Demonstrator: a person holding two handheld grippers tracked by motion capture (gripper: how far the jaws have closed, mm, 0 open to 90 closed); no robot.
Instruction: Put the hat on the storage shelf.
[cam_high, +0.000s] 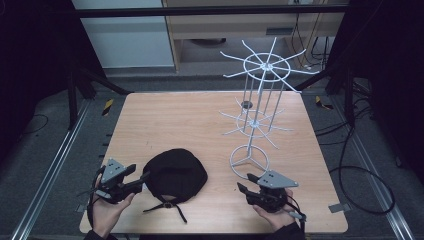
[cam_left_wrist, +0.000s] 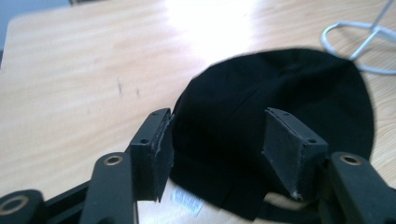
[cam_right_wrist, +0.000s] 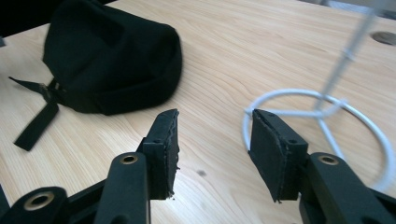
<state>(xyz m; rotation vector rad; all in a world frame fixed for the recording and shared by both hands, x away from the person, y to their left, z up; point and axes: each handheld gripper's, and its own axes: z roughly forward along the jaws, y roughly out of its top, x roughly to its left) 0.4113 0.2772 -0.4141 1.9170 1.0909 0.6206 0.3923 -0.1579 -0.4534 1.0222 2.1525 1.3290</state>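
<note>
Black fabric cap (cam_high: 175, 175) on our wooden table (cam_high: 165, 120), beside white wire rack (cam_high: 260, 110), left gripper (cam_left_wrist: 217, 140) and right gripper (cam_right_wrist: 212, 144) both wide open, holding nothing.

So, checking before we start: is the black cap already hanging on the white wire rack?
No, the black cap lies flat on the table, beside the white wire rack.

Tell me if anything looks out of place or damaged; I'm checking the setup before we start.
Nothing stands out. The black cap lies flat on the table with its strap trailing loose toward the near edge. The white wire rack stands upright, hooks empty. Both tongs, left and right, are open and hold nothing.
</note>
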